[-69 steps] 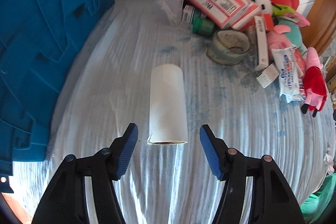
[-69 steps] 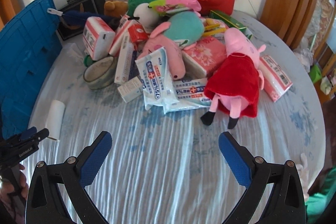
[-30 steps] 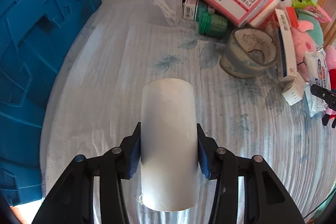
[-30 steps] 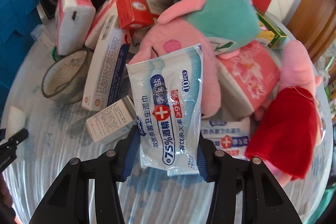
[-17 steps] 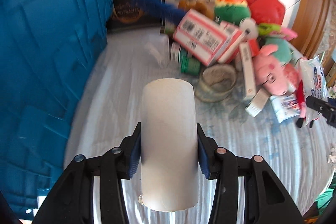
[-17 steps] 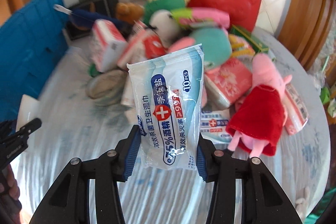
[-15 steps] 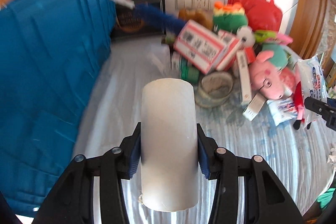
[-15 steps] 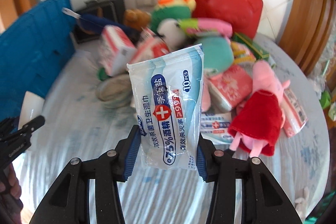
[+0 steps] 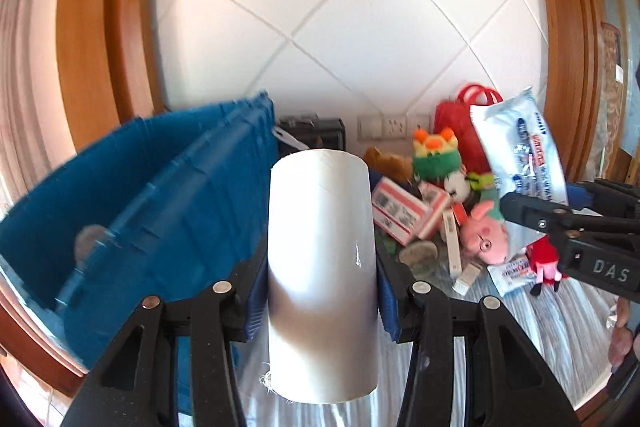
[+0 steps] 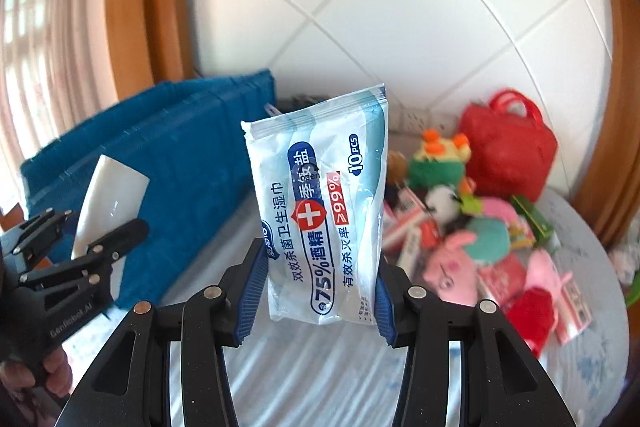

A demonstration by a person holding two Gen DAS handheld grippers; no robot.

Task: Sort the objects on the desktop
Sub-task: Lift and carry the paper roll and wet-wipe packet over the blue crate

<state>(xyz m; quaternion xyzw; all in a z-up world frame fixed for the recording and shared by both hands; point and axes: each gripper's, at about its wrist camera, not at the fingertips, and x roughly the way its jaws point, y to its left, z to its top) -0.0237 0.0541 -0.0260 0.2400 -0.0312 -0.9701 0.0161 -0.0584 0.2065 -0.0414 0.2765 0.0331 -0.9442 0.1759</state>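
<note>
Two hand-held grippers, each gripping one item, both raised above the desk (image 10: 304,379). Left hand-held gripper (image 9: 322,293): blue pads clamp one white roll (image 9: 322,267) at its sides, long axis pointing forward and away along the fingers. Right hand-held gripper (image 10: 318,297): pads clamp one wipes pack (image 10: 320,207) by its lower edges, long axis upright. Beyond, at left: one blue crate (image 9: 160,207). Farther right: pile with two pink pig plushes (image 10: 456,267), one red bag (image 10: 508,151).

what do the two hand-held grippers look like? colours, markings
Both match: the left hand-held gripper and the right hand-held gripper have black plastic linkage arms, silver round pivot pins and ribbed blue pads. White lettering on the bodies: "GenRobot.AI" on the left, "DAS" on the right.
</note>
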